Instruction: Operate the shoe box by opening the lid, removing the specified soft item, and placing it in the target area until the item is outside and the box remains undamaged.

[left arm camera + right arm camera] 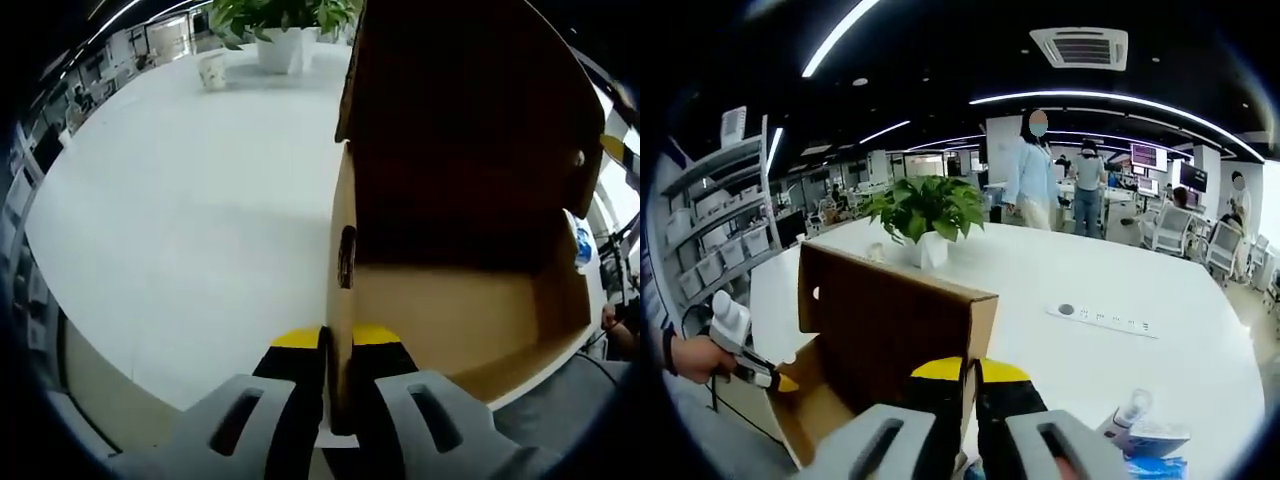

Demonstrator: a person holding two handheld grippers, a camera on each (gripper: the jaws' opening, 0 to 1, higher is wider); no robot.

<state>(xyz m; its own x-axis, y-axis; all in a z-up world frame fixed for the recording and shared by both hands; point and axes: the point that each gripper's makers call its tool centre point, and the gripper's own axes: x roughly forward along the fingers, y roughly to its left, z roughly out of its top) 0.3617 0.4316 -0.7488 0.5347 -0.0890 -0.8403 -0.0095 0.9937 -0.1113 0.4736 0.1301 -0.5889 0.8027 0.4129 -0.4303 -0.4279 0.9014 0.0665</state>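
1. The box (pixel 450 300) is stood on the table (pixel 190 220) with its lid (pixel 460 110) raised.
2. A box wall is clamped by the left gripper (pixel 338 345).
3. The lid edge is gripped by the right gripper (pixel 973 375).

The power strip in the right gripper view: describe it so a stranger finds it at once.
Start at the white table and the potted plant on it. Right of the plant, past the open cardboard shoe box, lies the power strip: a long, flat white bar with a round grey button at its left end.
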